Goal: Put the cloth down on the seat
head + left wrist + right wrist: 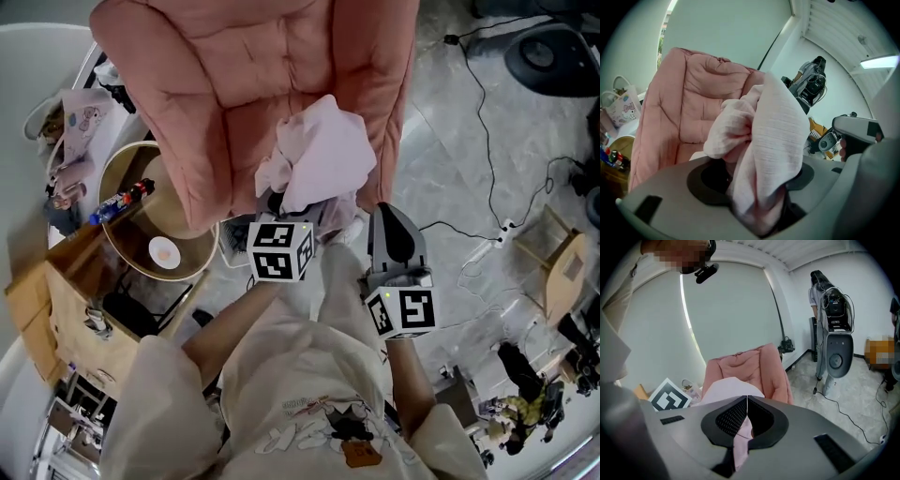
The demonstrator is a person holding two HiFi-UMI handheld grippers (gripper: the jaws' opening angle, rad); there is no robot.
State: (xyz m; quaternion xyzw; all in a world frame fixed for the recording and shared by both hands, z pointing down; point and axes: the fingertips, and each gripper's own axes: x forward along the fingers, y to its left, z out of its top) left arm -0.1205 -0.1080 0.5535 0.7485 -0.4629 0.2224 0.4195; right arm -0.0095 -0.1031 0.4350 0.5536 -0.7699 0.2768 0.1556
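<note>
A pale pink cloth (317,152) hangs bunched over the front of a salmon-pink padded seat (225,84). My left gripper (279,208) is shut on the bunched cloth (764,136), which fills the gap between its jaws in the left gripper view. The seat's cushion (689,103) stands just behind it. My right gripper (377,214) sits to the right of the cloth. In the right gripper view its jaws (747,399) are closed together, with a thin strip of the cloth (740,441) pinched between them and the seat (759,364) ahead.
A round wooden side table (120,169) with a bottle and small items stands left of the seat, and a cardboard box (66,309) lies below it. Cables (487,112) run over the marble floor at right. A grey machine on a stand (834,333) is by the wall.
</note>
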